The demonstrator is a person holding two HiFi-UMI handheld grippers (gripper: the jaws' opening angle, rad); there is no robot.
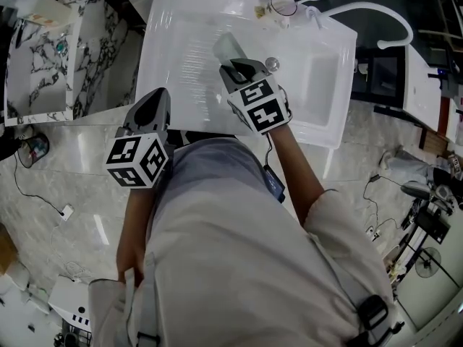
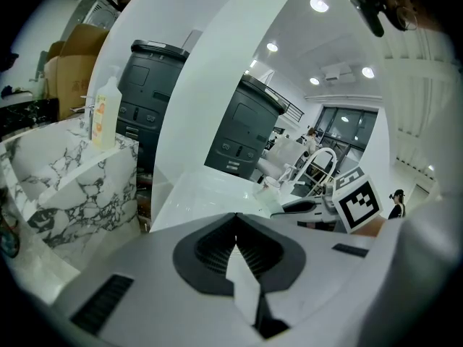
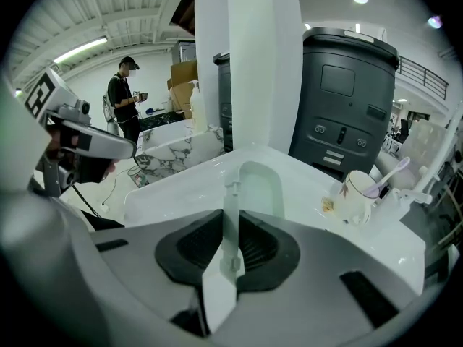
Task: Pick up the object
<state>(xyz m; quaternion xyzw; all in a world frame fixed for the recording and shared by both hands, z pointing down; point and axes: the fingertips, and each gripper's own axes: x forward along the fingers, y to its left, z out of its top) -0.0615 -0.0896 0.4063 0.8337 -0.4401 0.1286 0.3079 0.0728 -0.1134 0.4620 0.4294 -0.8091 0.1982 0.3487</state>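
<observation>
A thin, pale green translucent plastic piece [image 1: 228, 48] with a rounded top is clamped edge-on in my right gripper [image 1: 239, 67], which is shut on it and holds it above the white washbasin top [image 1: 181, 49]. In the right gripper view the plastic piece [image 3: 262, 188] rises from between the jaws of that gripper [image 3: 231, 226], tilted away. My left gripper [image 1: 153, 101] hangs at the near left edge of the basin top. Its jaws meet with nothing between them in the left gripper view [image 2: 236, 231].
A mug [image 1: 283, 6] holding a white utensil stands at the far edge beside a white tap [image 1: 376, 13]. The sunken bowl [image 1: 318, 85] lies on the right. A marble-patterned box [image 1: 43, 56] stands to the left. Grey bins [image 3: 347, 100] and a person [image 3: 126, 96] are behind.
</observation>
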